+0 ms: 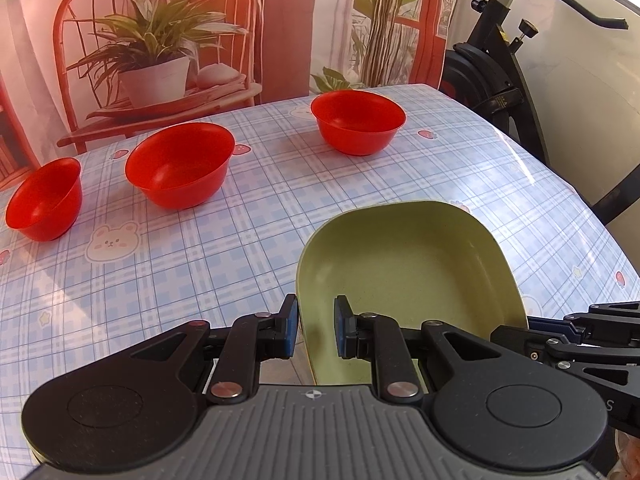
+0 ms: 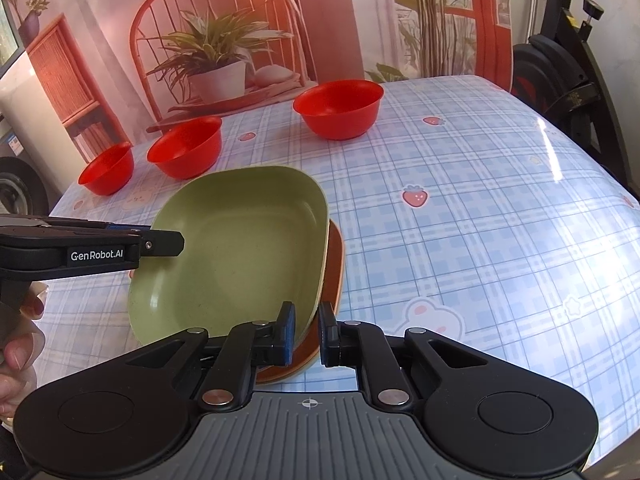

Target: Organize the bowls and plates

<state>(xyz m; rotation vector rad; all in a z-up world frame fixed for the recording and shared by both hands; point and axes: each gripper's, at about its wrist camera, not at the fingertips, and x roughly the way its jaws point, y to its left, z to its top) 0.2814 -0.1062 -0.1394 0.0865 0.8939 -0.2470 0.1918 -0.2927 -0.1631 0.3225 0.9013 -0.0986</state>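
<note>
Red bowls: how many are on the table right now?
3. One red bowl sits at the far left, a second red bowl just right of it, and a third red bowl stands apart, farther right near the table's back edge. None appears hidden.
</note>
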